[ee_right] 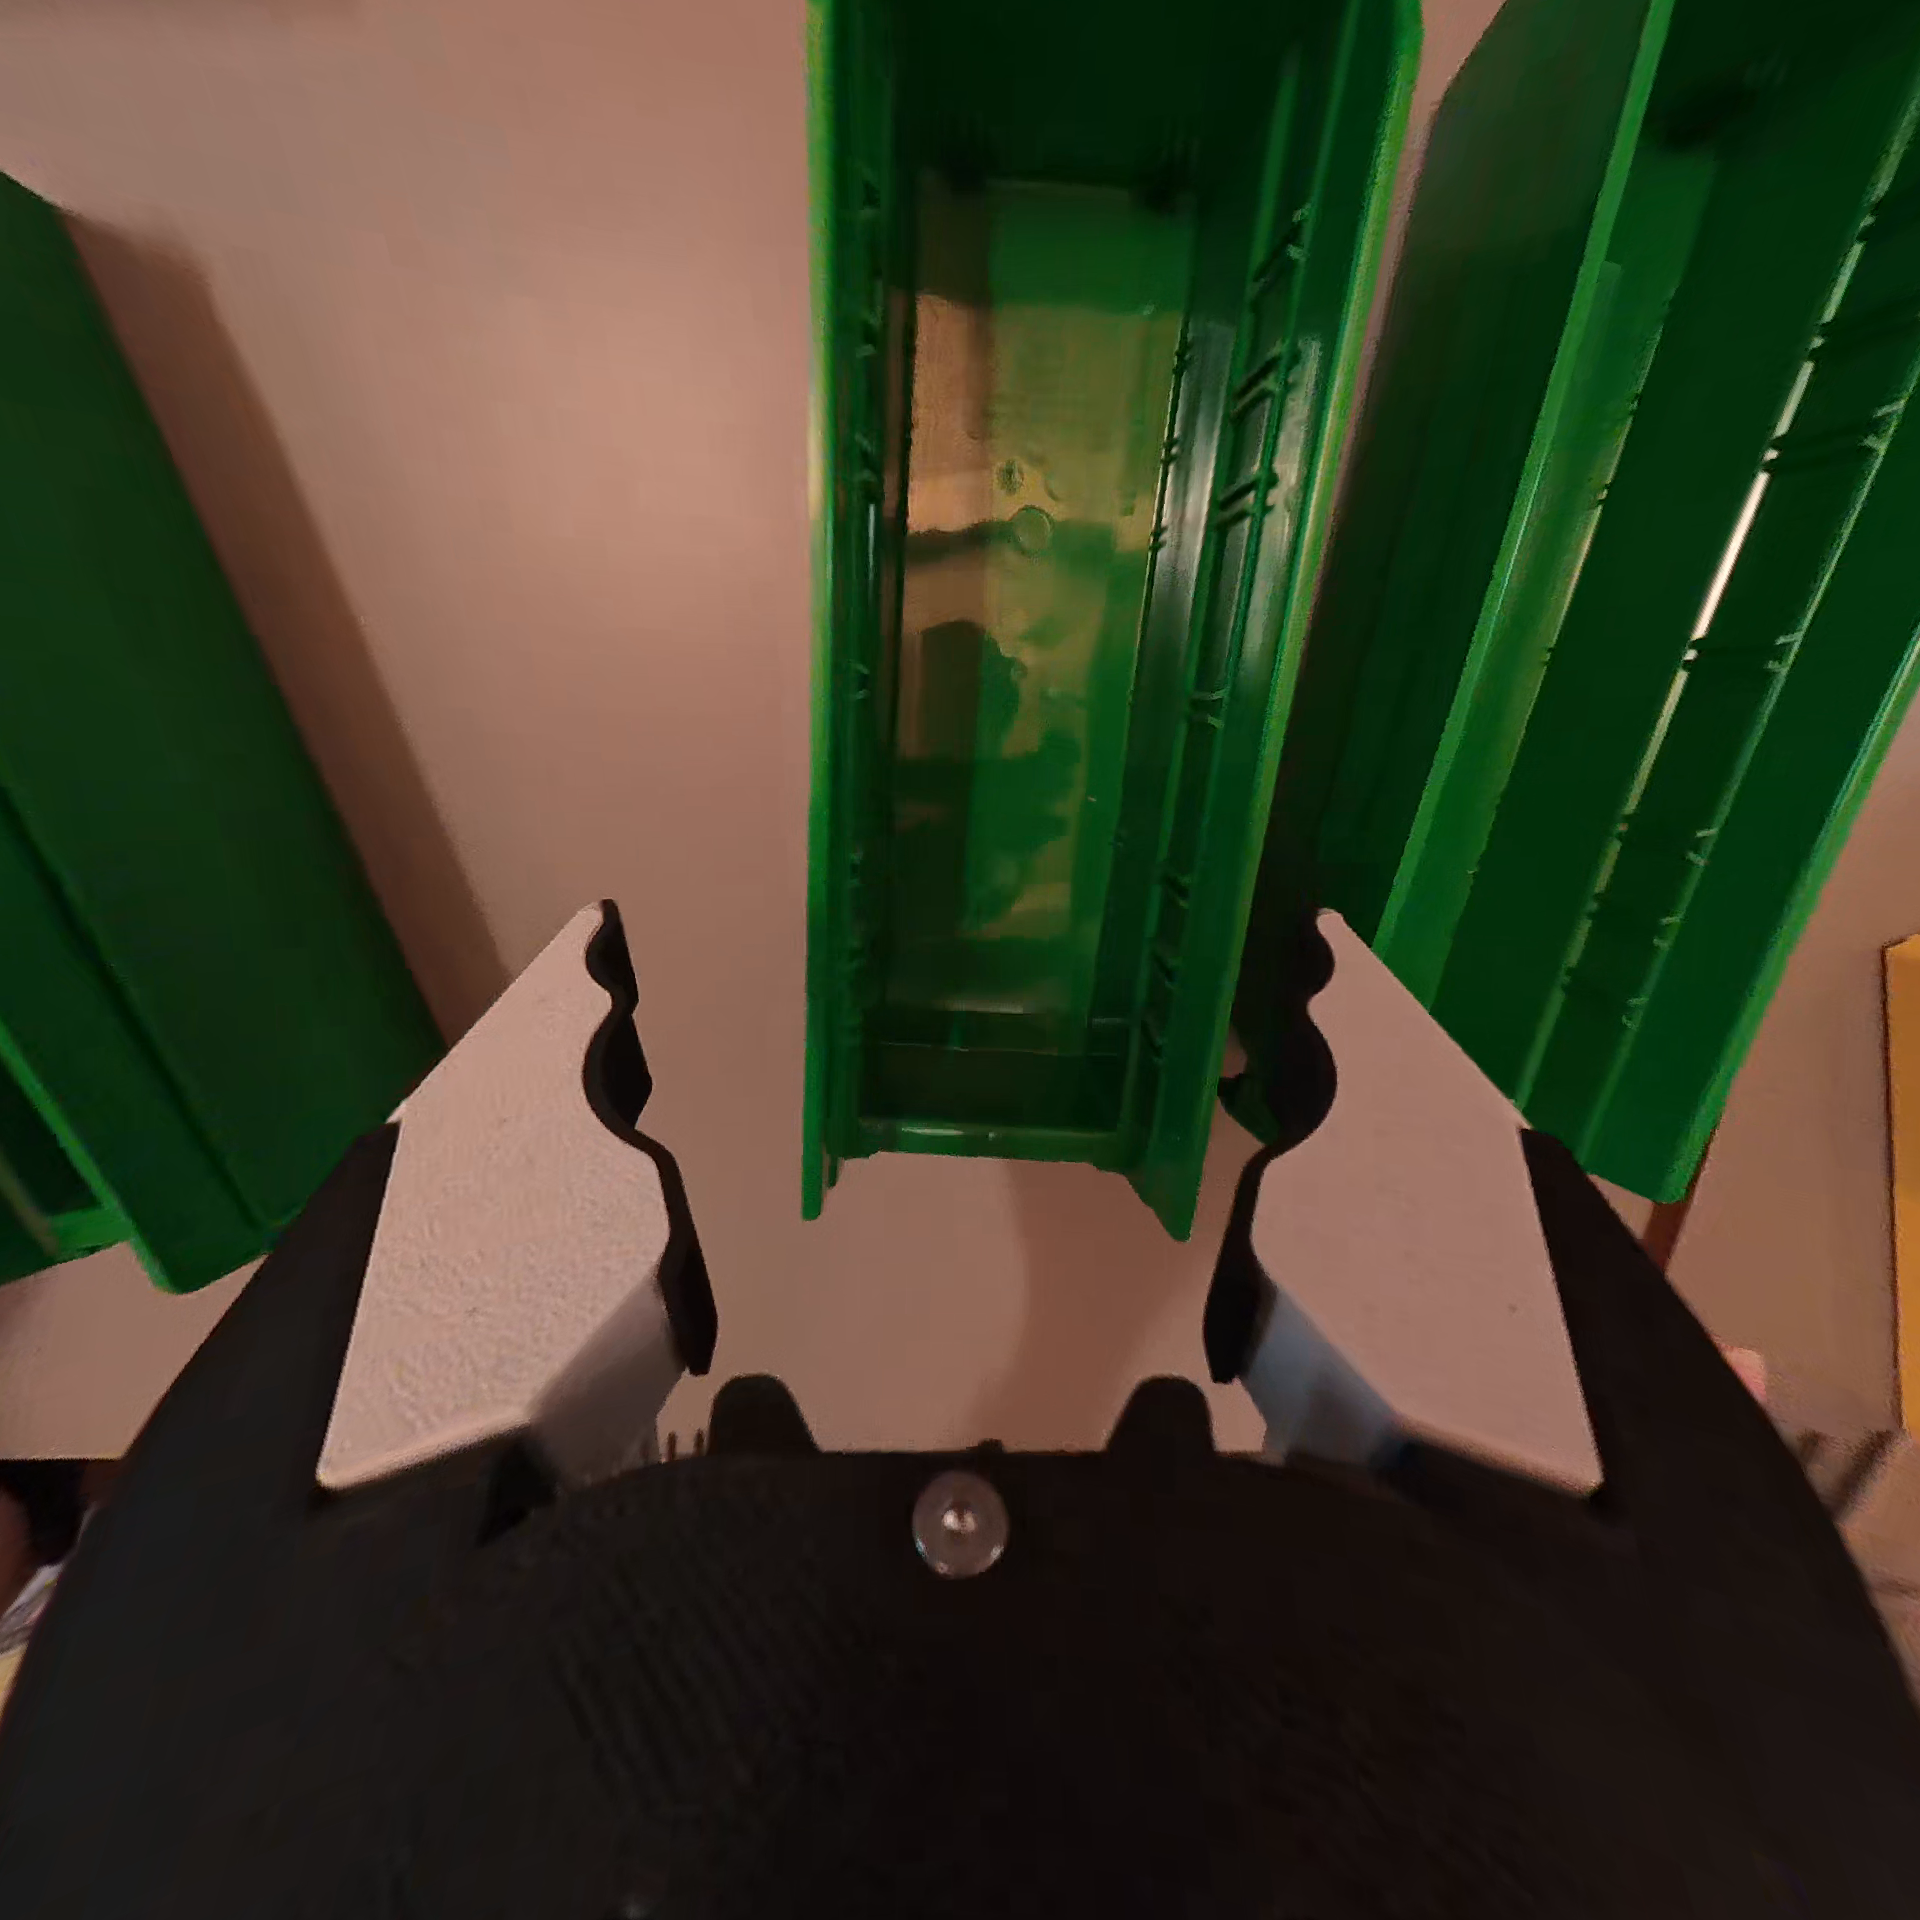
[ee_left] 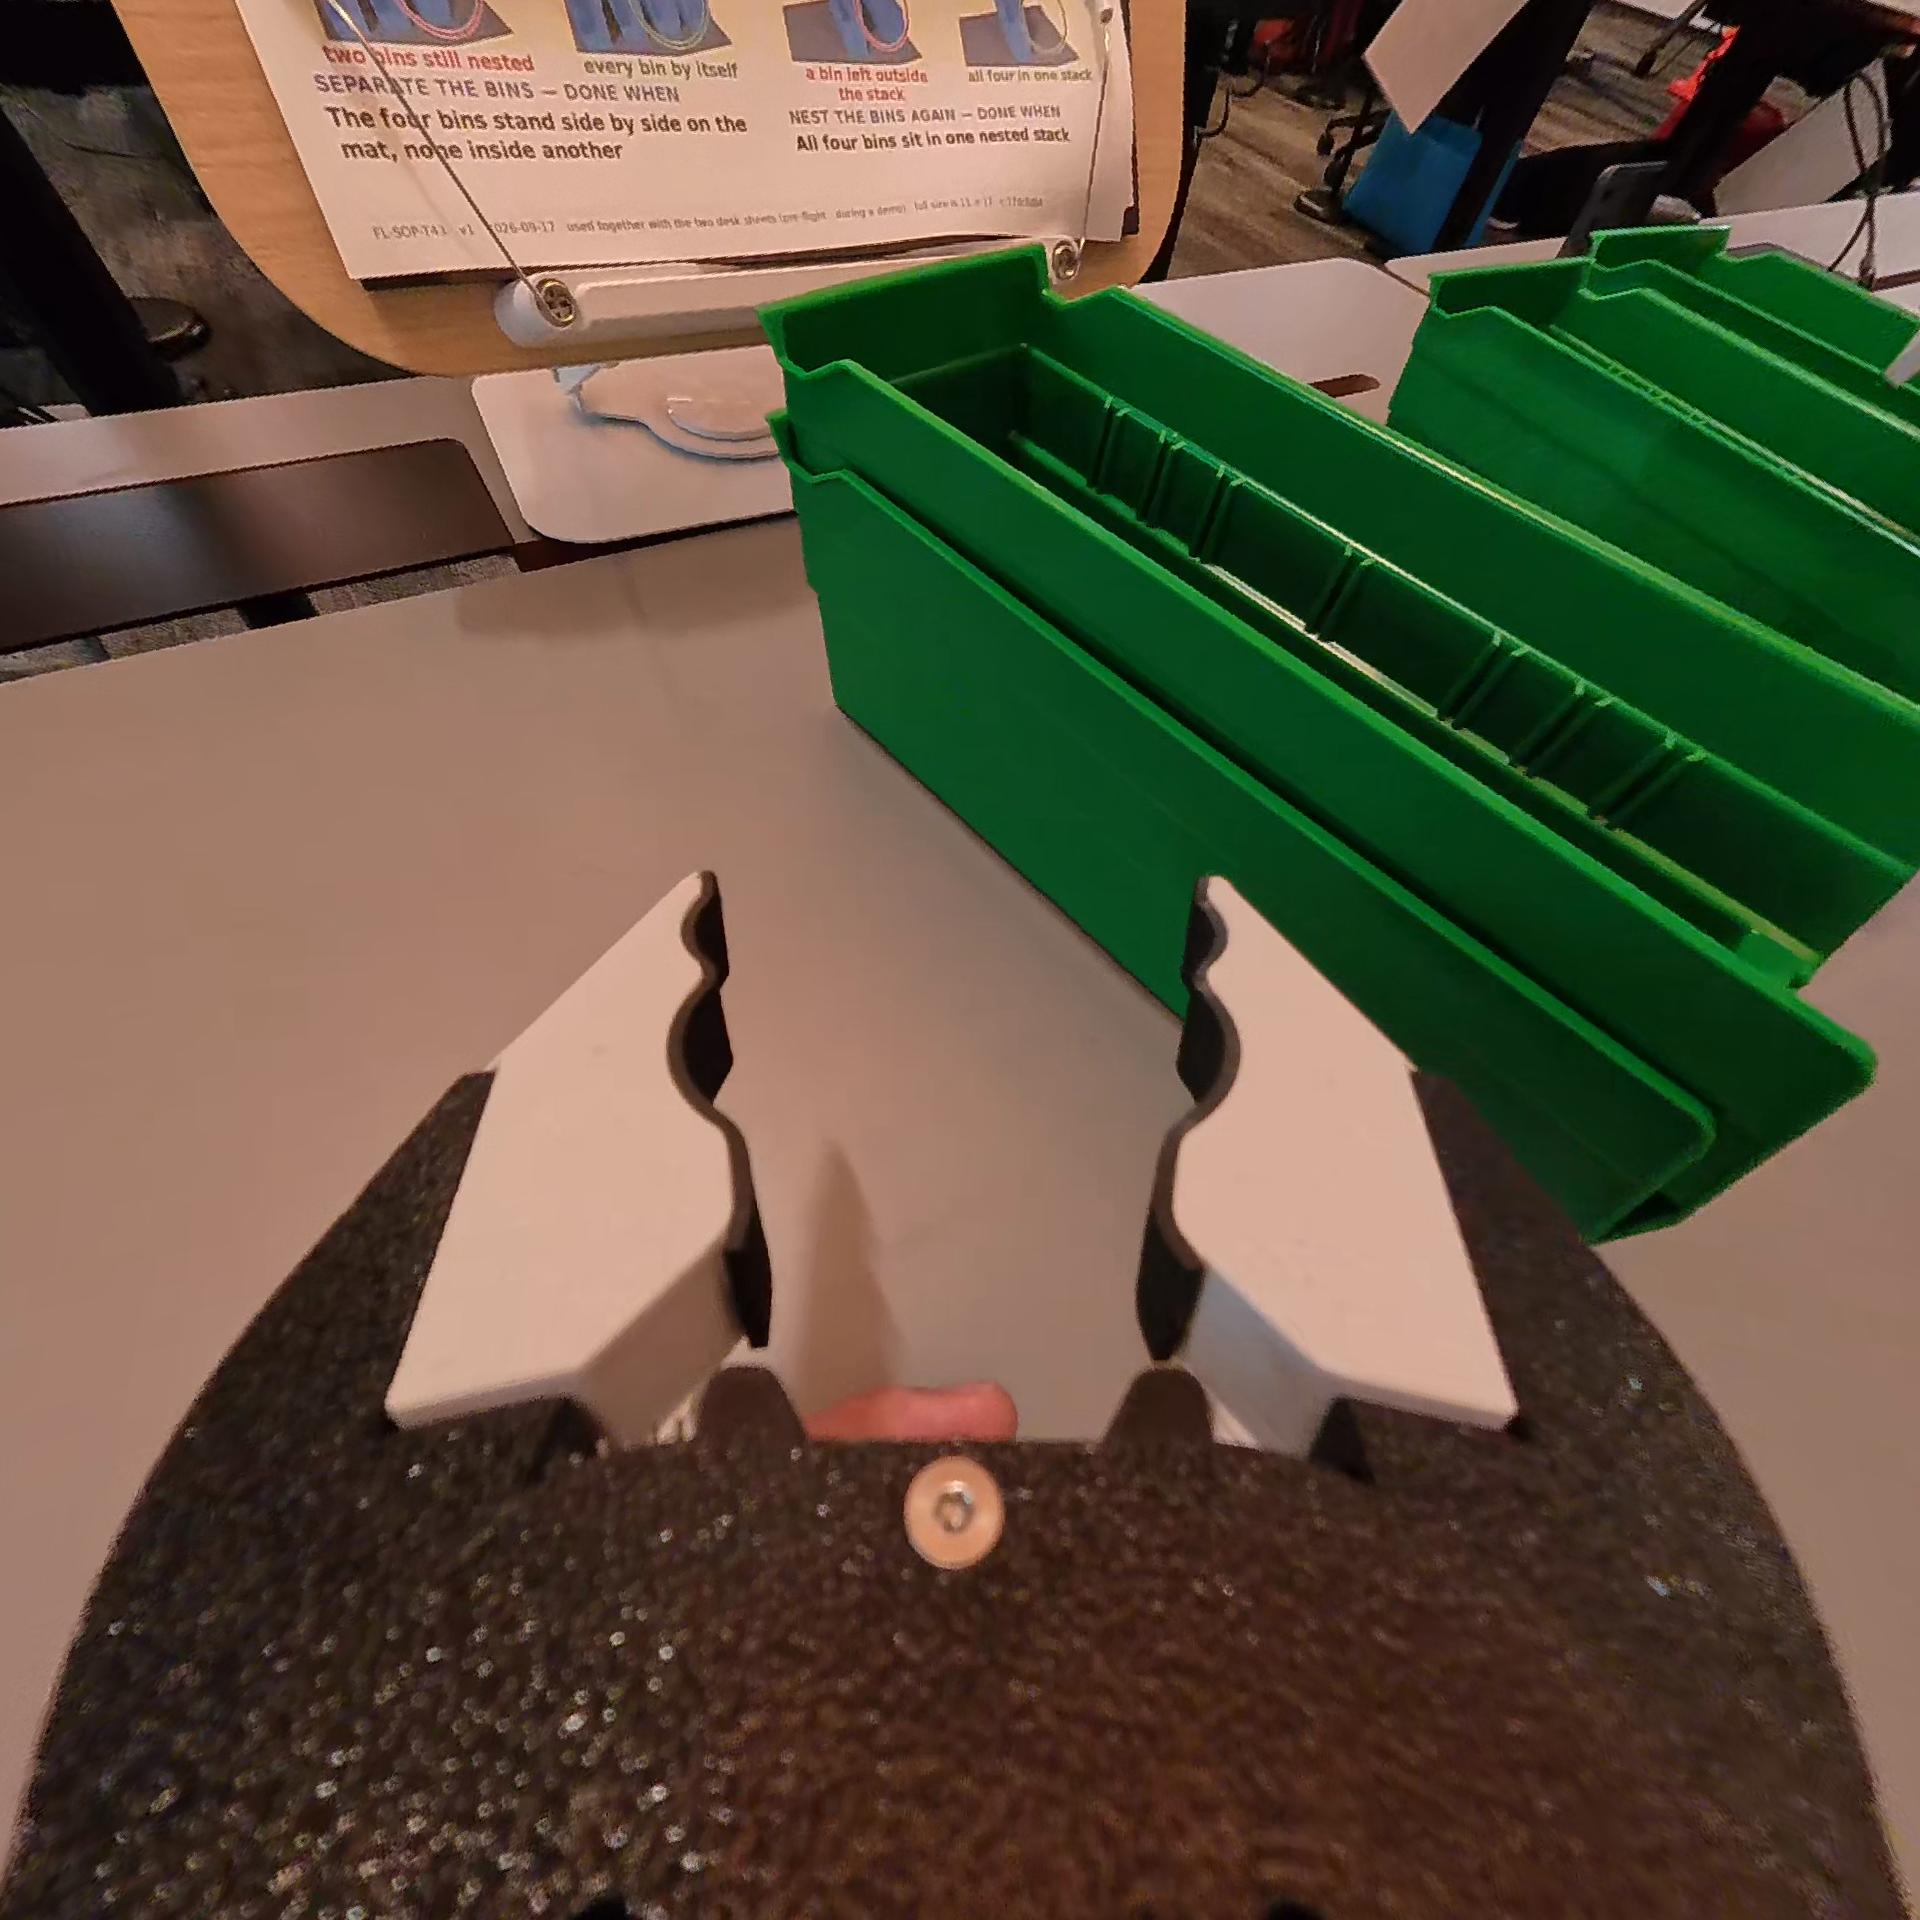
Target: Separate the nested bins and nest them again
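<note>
Long green bins stand on a grey table. In the left wrist view, two nested bins (ee_left: 1039,727) stand right of my left gripper (ee_left: 956,894), which is open, empty and just above the table; its right finger (ee_left: 1320,1143) is close to the outer bin's side wall. More green bins (ee_left: 1662,447) stand at the far right. In the right wrist view, my right gripper (ee_right: 966,914) is open and empty over the near end of a single bin (ee_right: 1039,520). Another bin (ee_right: 1558,623) stands to its right and a green bin (ee_right: 156,779) to its left.
A stand holding an instruction sheet (ee_left: 707,135) is at the back of the table, with its white base (ee_left: 623,468) behind the nested bins. A yellow thing (ee_right: 1901,1143) shows at the right edge of the right wrist view. The table's near edge (ee_right: 62,1444) runs under my right gripper.
</note>
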The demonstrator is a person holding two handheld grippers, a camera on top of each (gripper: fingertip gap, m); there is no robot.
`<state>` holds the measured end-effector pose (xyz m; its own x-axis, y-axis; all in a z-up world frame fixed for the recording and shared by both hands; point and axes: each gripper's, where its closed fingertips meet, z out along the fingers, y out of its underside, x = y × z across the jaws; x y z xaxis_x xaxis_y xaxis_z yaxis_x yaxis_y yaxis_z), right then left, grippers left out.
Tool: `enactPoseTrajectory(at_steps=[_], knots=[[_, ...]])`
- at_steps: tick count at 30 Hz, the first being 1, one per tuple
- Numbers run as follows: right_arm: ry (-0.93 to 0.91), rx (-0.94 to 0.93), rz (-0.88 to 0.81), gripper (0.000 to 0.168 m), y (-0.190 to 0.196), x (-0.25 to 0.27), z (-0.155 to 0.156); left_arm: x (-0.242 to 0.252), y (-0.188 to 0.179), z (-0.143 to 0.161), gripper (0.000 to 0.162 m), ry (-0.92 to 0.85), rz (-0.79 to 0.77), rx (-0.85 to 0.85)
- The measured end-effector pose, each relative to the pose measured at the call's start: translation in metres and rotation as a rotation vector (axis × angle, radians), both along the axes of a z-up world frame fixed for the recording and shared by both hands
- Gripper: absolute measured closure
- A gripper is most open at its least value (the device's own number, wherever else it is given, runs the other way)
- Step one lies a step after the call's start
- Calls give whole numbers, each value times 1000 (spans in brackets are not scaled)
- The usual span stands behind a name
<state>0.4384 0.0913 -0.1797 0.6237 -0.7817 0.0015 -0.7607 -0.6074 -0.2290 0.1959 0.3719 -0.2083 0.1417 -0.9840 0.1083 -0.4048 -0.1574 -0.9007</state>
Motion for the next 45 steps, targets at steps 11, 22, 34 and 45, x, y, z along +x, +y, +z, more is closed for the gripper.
enactPoseTrajectory(at_steps=[11, 22, 34, 45], knots=[[36, -5, 8, 41, -7, 12, -30, 1, 5, -7, 75, 35, 27, 51], [92, 17, 2, 51, -8, 13, -53, 6, -4, -15, 75, 64, 10, 87], [96, -26, 10, 44, -7, 15, -68, 5, 1, -17, 75, 77, 36, 108], [180, -35, -7, 51, -7, 12, -70, 6, 2, -20, 75, 77, 26, 83]])
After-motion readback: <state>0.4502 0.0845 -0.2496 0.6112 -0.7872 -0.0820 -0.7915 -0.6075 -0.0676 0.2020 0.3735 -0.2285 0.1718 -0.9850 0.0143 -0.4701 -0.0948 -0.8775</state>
